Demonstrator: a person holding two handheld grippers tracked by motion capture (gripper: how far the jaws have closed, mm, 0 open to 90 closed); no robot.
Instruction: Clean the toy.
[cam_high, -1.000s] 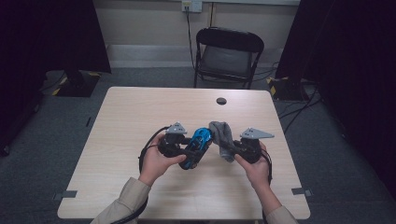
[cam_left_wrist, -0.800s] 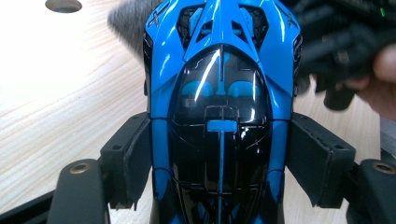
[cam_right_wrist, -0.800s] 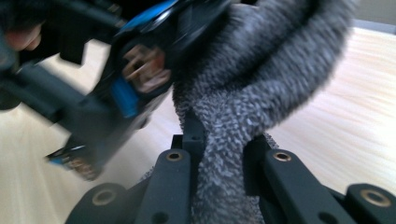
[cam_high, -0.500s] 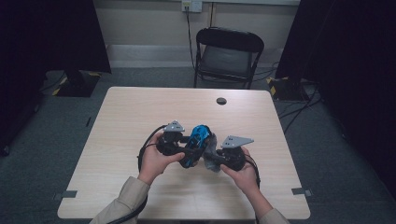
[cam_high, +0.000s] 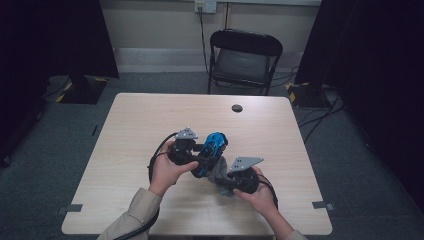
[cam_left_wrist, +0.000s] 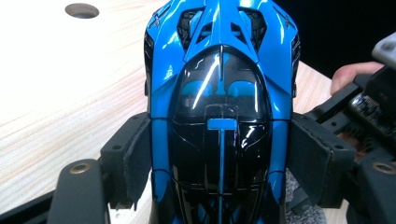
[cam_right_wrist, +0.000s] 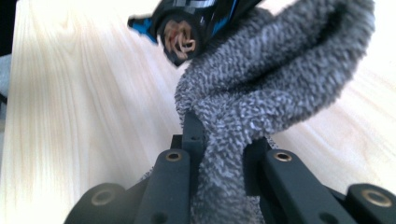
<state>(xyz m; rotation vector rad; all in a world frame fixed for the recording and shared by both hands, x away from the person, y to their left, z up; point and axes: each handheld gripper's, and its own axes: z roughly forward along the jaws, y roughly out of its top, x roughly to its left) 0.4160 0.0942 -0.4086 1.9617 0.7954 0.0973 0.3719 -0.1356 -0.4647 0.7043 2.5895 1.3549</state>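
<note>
Near the middle of the table (cam_high: 125, 130), a little toward its near edge, a person's two hands each hold a black two-jaw gripper; the left gripper (cam_high: 200, 157) pinches a glossy blue and black toy car (cam_high: 212, 150) by its flanks, its jaws pressed against both sides of the body; in the left gripper view the toy car (cam_left_wrist: 219, 102) is seen from above, roof and windscreen facing the camera, held above the pale wood; the right gripper (cam_high: 225, 181), closer to the near edge and just right of the car, has its jaws pressed together on a grey fluffy cloth (cam_high: 217, 175); in the right gripper view the cloth (cam_right_wrist: 261, 93) rises from between the jaws as a thick twisted fold and reaches up against the underside of the car, beside one of its wheels (cam_right_wrist: 180, 37); toward the far edge of the table lies a small dark round hole (cam_high: 237, 108); beyond that edge stands a black folding chair (cam_high: 245, 57).
</note>
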